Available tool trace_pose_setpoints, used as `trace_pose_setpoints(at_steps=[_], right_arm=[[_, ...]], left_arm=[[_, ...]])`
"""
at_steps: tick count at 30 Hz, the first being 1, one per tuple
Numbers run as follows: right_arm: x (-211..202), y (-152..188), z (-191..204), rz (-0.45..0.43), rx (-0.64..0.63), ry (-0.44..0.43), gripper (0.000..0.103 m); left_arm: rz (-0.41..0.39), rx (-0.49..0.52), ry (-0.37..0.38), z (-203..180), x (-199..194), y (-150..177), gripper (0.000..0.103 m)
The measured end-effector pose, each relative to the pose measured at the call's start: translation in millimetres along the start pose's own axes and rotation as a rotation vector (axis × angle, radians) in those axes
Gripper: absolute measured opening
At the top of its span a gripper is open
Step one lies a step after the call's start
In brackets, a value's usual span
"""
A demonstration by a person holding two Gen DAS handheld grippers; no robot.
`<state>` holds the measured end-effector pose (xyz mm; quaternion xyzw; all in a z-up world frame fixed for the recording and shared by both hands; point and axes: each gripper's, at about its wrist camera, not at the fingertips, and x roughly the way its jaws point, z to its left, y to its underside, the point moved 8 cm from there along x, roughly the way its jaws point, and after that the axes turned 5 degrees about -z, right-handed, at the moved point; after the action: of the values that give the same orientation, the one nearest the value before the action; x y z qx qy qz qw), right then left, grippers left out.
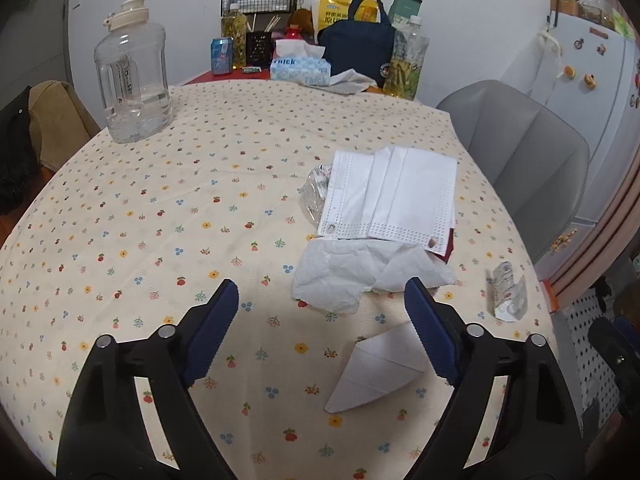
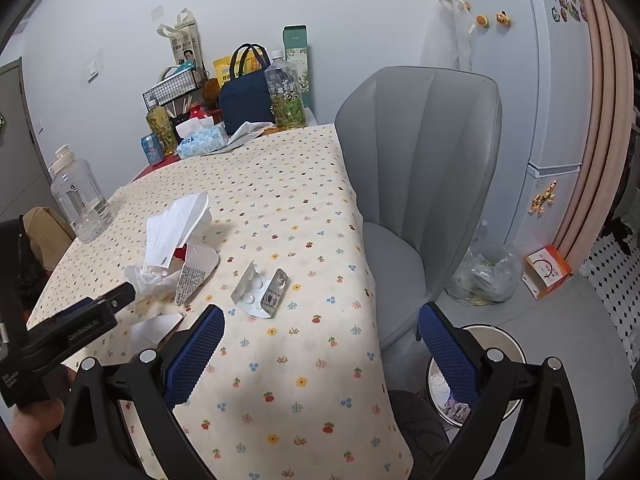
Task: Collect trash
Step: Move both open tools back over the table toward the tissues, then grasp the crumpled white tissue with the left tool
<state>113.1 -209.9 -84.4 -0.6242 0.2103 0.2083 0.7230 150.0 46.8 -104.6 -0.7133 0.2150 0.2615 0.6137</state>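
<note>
Folded white paper (image 1: 374, 372) lay nearest, just under my left gripper (image 1: 322, 334)

Both tools stood spread and empty; my right gripper (image 2: 320, 350) hung over the table's edge above a bin (image 2: 500, 364). Ahead on the flowered tablecloth (image 1: 160, 208) I saw the trash heaped together: a crumpled tissue (image 1: 360, 274), flat white napkins with dotted borders (image 1: 394, 196) on top, clear crinkled plastic (image 1: 316, 190) beside them, and an emptied silver pill blister (image 2: 262, 290) lying apart nearer the chair

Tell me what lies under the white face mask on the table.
Under the white face mask, crinkled clear plastic sticks out at its left and something dark red at its lower right; the rest is covered.
</note>
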Motion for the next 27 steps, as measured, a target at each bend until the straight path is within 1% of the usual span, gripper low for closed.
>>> trace_pose_setpoints(at_steps=[4, 6, 9, 11, 13, 15, 16, 19, 27], right_arm=[[7, 0, 4, 0.007, -0.002, -0.005, 0.095], [11, 1, 7, 0.014, -0.006, -0.007, 0.095], [17, 1, 11, 0.024, -0.014, -0.011, 0.095], [21, 1, 14, 0.030, -0.019, -0.013, 0.095], [27, 1, 17, 0.039, -0.022, -0.014, 0.095], [32, 3, 20, 0.046, -0.026, -0.015, 0.095], [36, 3, 22, 0.052, -0.029, -0.016, 0.095], [45, 5, 28, 0.068, -0.039, -0.017, 0.095], [67, 9, 41, 0.097, -0.057, -0.020, 0.095]], left_arm=[[0.031, -0.002, -0.005, 1, 12, 3, 0.070], [0.038, -0.005, -0.004, 1, 16, 4, 0.068], [0.047, -0.003, 0.001, 1, 22, 4, 0.060], [0.063, -0.012, 0.013, 0, 27, 5, 0.049], [0.080, -0.023, 0.020, 1, 31, 7, 0.030], [0.092, -0.032, 0.021, 2, 34, 8, 0.019], [0.090, -0.037, 0.022, 3, 35, 8, 0.012], [0.097, -0.041, 0.025, 3, 36, 9, 0.006], [0.099, -0.054, 0.031, 5, 36, 9, 0.003]])
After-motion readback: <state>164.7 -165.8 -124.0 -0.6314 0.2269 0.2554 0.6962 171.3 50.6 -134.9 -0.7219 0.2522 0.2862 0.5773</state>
